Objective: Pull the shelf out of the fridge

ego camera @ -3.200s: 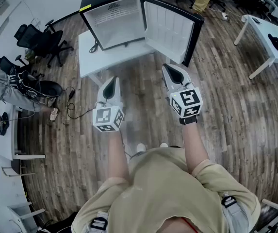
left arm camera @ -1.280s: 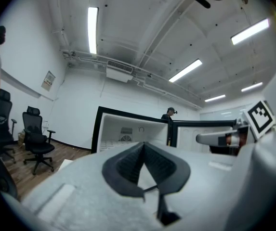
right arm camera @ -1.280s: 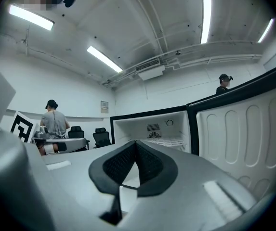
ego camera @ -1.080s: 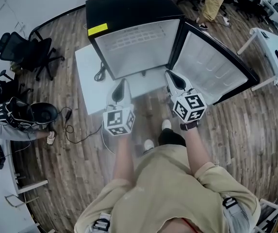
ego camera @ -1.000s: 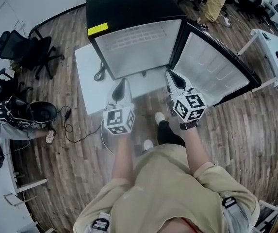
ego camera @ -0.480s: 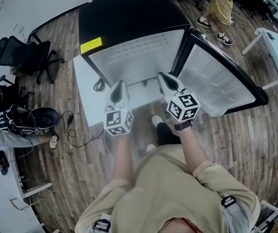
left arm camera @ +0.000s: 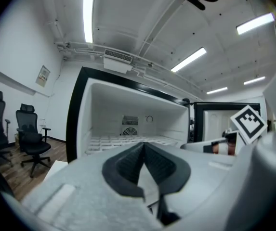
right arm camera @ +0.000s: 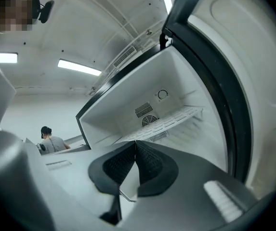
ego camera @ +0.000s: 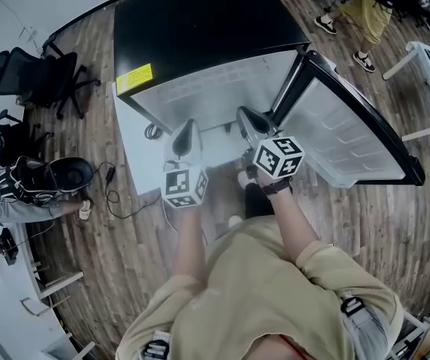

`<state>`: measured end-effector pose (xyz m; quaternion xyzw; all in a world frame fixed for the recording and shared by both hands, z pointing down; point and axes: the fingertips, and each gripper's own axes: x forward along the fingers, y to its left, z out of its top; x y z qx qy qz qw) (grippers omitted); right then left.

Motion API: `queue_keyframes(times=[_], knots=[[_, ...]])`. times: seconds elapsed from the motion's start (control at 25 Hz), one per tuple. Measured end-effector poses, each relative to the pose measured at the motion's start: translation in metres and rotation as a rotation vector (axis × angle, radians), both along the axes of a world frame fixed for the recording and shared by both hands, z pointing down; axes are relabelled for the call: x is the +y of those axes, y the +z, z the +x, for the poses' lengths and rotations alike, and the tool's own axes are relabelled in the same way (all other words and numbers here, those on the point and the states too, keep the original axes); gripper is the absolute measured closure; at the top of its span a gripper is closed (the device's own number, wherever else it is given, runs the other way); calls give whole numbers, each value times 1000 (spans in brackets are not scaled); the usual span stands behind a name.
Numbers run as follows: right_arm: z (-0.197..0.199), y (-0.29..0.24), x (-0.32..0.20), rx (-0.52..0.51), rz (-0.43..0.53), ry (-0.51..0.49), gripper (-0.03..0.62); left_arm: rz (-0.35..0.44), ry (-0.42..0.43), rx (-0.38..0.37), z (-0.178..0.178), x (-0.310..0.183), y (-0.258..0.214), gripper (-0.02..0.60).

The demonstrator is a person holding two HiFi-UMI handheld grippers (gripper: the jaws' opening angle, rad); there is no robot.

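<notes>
- In the head view the inside of the fridge [ego camera: 207,21] shows only as a pale ribbed strip under its black top. The shelf cannot be told apart from the walls there.
- The person's hands are hidden behind the marker cubes, and the near edge of the white tabletop [ego camera: 128,152] is cut off by the forearms.
- In the left gripper view the lower part of the cabinet is covered by the grey body of the tongs themselves.
- The fridge stands on the tabletop with its door [ego camera: 357,137] swung wide to the person's right.
- The white wire shelf [left arm camera: 128,139] [right arm camera: 176,117] lies inside the cabinet, low down, reaching back to the rear wall with its round fan grille [right arm camera: 150,121].
- The left tongs [ego camera: 187,132] [left arm camera: 143,146] are closed, the dark ribbed pads meeting at the tip with nothing gripped. They point straight into the open cabinet, in front of the shelf and apart from it.
- The right tongs [ego camera: 245,116] [right arm camera: 135,143] are likewise closed and empty. They are rolled to one side, close to the hinge side beside the door, and aimed at the shelf without touching it.
- Both forearms reach forward side by side from the torso, the right one slightly further ahead.
</notes>
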<state>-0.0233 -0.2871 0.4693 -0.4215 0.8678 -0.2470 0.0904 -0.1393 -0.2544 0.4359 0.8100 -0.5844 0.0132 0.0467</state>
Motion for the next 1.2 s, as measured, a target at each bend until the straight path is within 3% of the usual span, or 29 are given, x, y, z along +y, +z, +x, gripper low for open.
queue_keyframes(times=[0.32,0.68,1.0,1.16,1.2], knots=[[-12,17,-28,-125,-61,-22,559,-6,17,-21,6,-19,3,580],[-30,25,-46,-339,-156,-89,436,-9,-9,-17,3,-32,2,580],[-19,35,-81,-630,-259,69,357,-20,-59,-19,-15,-38,7,580],[-22,42,-93,-723,-306,110,203,-29,-74,-34,-20,-42,12,580],[-22,42,-95,-747,-310,113,192,-32,-76,-39,-21,-42,13,580]])
